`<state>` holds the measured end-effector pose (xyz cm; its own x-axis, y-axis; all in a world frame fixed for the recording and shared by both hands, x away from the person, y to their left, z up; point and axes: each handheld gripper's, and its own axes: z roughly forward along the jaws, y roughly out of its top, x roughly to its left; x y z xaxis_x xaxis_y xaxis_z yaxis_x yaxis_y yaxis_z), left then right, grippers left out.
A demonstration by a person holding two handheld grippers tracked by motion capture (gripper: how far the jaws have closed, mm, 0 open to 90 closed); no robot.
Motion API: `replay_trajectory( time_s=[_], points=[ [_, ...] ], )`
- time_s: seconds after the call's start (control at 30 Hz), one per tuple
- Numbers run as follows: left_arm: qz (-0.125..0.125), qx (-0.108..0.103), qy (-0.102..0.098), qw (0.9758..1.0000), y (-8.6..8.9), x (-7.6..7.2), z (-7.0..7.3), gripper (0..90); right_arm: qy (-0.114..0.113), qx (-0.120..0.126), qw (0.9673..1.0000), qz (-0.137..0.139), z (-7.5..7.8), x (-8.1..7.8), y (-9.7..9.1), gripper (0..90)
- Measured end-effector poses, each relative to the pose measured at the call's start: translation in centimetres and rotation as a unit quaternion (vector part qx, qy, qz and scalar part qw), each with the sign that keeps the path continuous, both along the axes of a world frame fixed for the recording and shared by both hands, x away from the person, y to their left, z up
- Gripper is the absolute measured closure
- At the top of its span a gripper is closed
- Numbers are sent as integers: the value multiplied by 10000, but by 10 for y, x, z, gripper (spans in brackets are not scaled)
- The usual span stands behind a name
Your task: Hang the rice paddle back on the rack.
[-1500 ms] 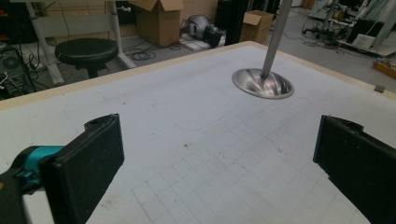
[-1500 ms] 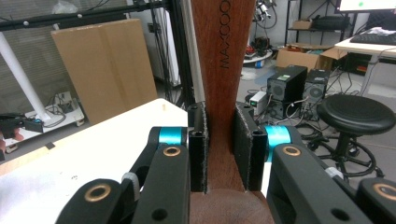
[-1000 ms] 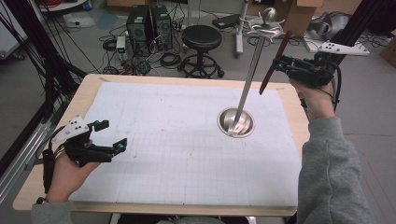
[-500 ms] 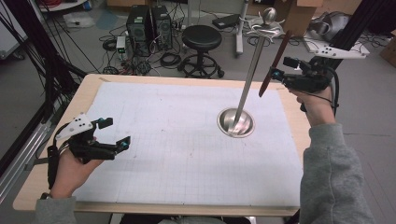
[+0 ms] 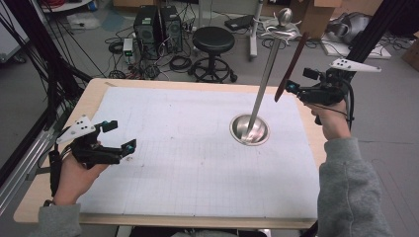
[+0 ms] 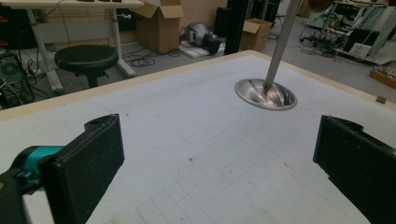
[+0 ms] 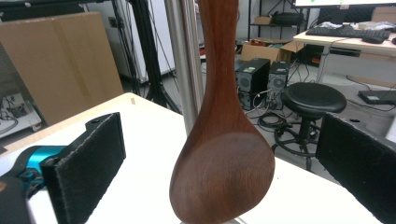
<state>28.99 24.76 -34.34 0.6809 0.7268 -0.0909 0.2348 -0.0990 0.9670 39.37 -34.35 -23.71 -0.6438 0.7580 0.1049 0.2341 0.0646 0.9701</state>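
At the table's right edge, the right gripper (image 5: 289,89) is held level, its just-opened jaws flanking the hanging wooden spoon (image 5: 291,66).

We see even, soft indoor light, faint shadows, glare on the polished steel dish-shaped base (image 5: 249,130), mild graininess

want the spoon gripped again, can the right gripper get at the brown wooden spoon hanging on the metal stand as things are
Probably yes: the right gripper has just opened its jaws, and the brown wooden spoon hangs free between them beside the steel stand pole, with nothing in the way.
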Motion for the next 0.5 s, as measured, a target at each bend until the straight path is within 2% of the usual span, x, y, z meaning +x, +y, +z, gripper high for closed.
replay_trajectory(
  time_s=[0.13, 0.27, 0.37, 0.5],
  points=[
    [-30, -15, -33, 10000, -1, 1, 2, 23, 53, 20, 10000, 4, -8, -3, -2, 3],
    [-23, -117, -66, 9999, -1, 1, 4, 23, 72, 74, 9999, 1, -15, -7, -6, 3],
    [-16, -133, -75, 9999, -1, 2, 5, 23, 191, -15, 9998, -33, -20, -10, -7, 3],
    [-36, -146, -88, 9998, -1, 4, 6, 23, 152, -81, 9998, -45, -25, -17, -11, 3]
  ],
)
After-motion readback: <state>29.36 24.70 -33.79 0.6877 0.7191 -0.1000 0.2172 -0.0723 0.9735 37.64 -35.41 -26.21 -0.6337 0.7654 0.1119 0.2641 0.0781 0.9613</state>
